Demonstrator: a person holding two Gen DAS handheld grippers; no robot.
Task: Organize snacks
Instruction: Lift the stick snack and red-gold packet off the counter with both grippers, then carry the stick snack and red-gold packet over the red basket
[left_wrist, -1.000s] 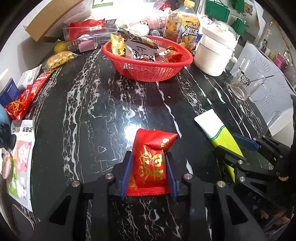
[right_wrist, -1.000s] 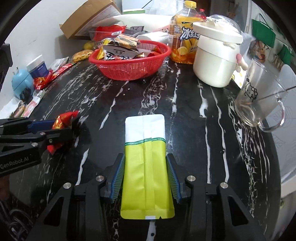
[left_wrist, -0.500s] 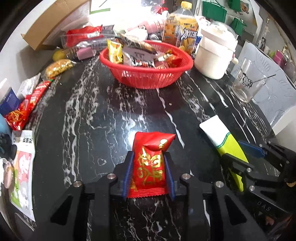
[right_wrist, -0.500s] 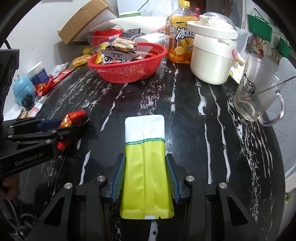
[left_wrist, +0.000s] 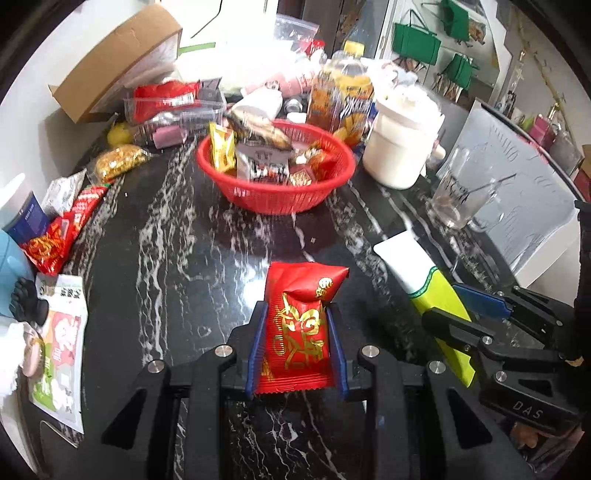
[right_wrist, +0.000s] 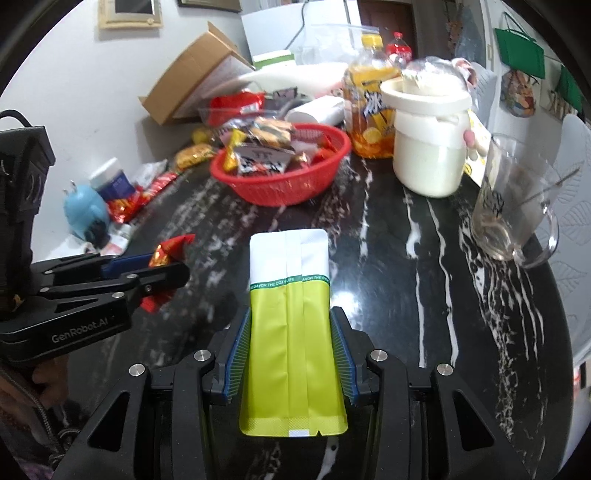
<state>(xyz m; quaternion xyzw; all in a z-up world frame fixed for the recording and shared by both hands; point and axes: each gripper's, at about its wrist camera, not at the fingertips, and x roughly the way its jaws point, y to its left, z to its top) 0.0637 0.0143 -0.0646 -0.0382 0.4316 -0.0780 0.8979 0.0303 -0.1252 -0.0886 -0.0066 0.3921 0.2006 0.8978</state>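
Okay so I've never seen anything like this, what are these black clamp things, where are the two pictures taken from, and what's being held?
A person holds a clamp-like tool in each hand; each carries a camera looking along its jaws. One picture looks out from the left gripper, shut on a red snack packet. The other looks out from the right gripper, shut on a green-and-white pouch. Ahead, on the black marble table, are a red basket of snacks, a white pot and a glass mug.
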